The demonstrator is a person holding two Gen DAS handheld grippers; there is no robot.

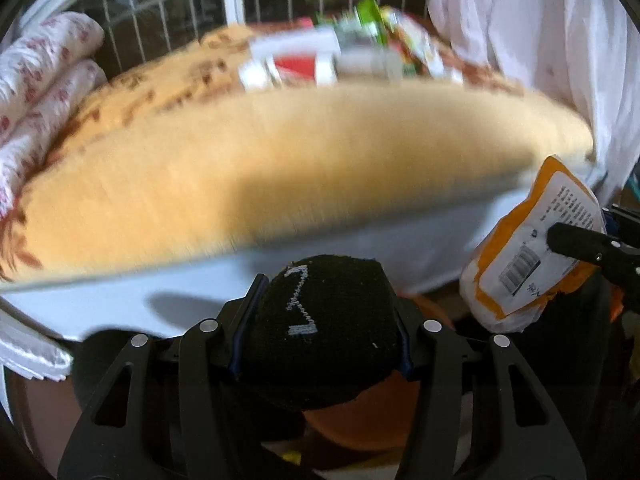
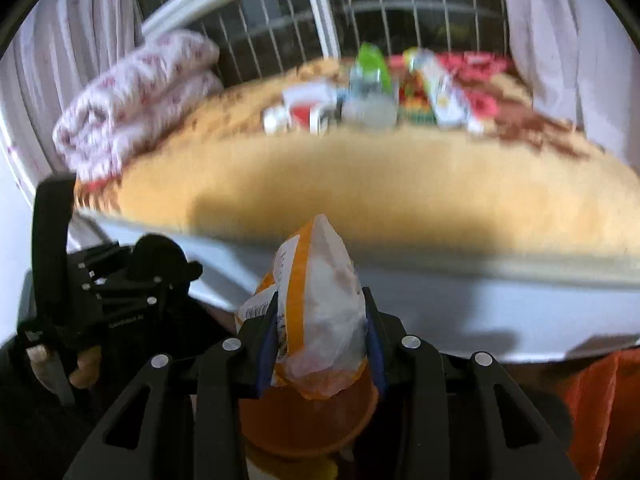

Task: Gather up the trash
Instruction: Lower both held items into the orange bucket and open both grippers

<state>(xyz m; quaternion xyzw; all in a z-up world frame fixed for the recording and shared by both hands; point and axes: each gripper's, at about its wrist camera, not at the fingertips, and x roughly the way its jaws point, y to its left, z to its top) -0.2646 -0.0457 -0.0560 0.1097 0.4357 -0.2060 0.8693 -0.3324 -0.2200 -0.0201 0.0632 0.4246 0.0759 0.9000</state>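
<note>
Tan blanket (image 2: 380, 184) with brown pattern covers the bed, blurred. Folded white quilt with red print (image 2: 136, 100) lies at its left end. Barred window (image 2: 280, 20) behind. Pale curtain (image 1: 540, 40) hangs at right. White bed frame (image 1: 320, 248) below the blanket.

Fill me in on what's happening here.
A person is collecting trash with a gripper in each hand. The left gripper is shut on a black sock, and the right gripper is shut on an orange-and-white wrapper. Both are held in front of the bed, above an orange bin. More litter, including a red-and-white box and a green packet, lies on the bed's far side near a folded quilt. Both views are blurred.
</note>
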